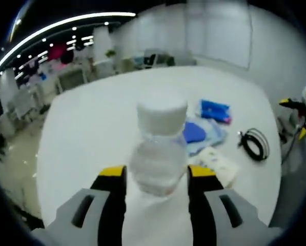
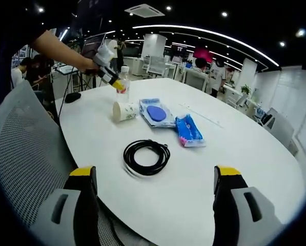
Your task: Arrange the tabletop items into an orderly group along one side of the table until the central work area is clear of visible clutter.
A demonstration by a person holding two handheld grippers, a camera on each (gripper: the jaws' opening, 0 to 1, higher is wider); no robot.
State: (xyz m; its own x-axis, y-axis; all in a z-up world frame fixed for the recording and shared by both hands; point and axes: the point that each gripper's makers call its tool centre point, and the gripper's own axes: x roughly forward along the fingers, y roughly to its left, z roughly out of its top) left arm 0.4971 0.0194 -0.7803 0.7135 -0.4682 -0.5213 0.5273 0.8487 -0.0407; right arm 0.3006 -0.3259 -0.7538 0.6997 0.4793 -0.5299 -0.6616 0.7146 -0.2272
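Left gripper view: left hand-held gripper clamped on a clear water bottle with white cap, held above the white desk. Beyond it, near the far right side of that view: blue packet, flat pouch with blue disc, paper cup on its side, coiled black cable.

Right gripper view: right hand-held gripper wide apart, holding nothing, hovering over the near desk edge just short of the cable. Cup, pouch and packet clustered mid-desk; bottle at the far edge in the other hand-held gripper.

Likely risks: thin bottle slipping or buckling if squeezed near the neck; toppling if set down tilted; sideways cup rolling off when nudged; loose cable coil unspooling if pinched by one loop.
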